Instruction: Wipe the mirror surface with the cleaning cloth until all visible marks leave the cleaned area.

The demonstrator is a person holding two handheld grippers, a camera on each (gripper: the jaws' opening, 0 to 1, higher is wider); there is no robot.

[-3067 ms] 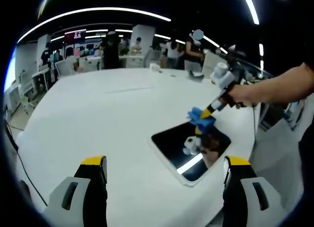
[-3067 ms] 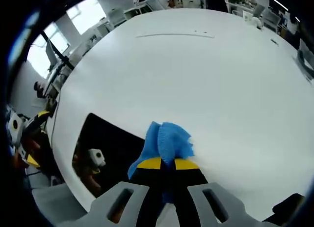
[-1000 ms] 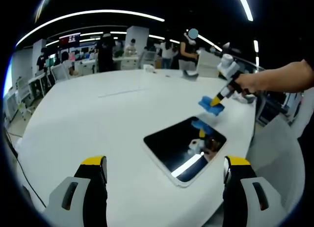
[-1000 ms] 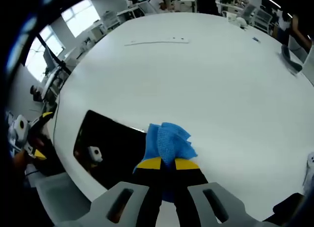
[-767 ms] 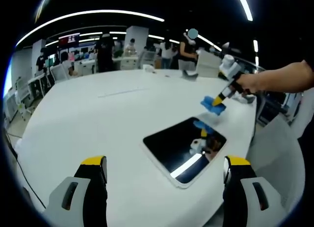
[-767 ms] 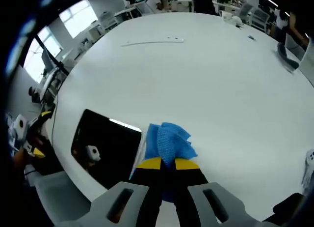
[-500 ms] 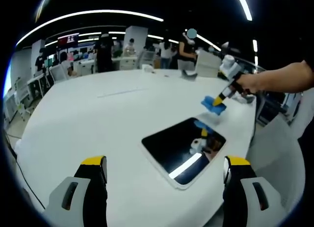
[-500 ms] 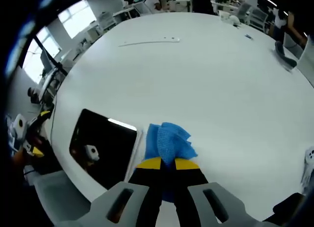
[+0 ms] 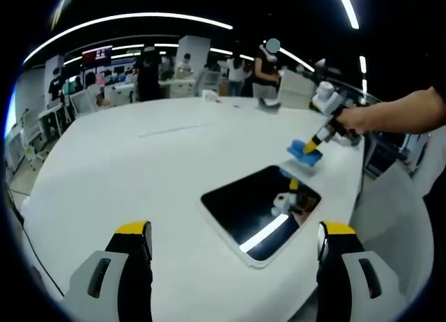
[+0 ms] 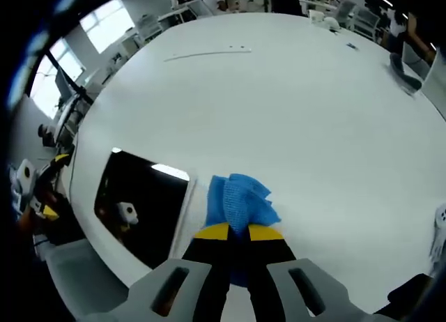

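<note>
The blue cloth [image 10: 239, 201] was clenched in the right tool [image 10: 234, 233] beside the mirror's [image 10: 136, 203] edge; the left tool [image 9: 230, 238] was held released over the bare white table [image 9: 139, 175].

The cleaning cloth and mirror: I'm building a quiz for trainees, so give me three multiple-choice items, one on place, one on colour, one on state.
1. Where is the cleaning cloth relative to the mirror?
A. On the glass centre
B. Off the glass, beside one edge
C. Under the mirror

2. What colour is the cloth?
A. Blue
B. Red
C. White

3. How does the left gripper stand?
A. Shut on the cloth
B. Shut on the mirror
C. Open, holding nothing

Answers: 1 B, the right gripper view shows the cloth over the white table; 2 A, it is blue in both views; 3 C, its fingers stand wide apart, while the right gripper holds the cloth.
</note>
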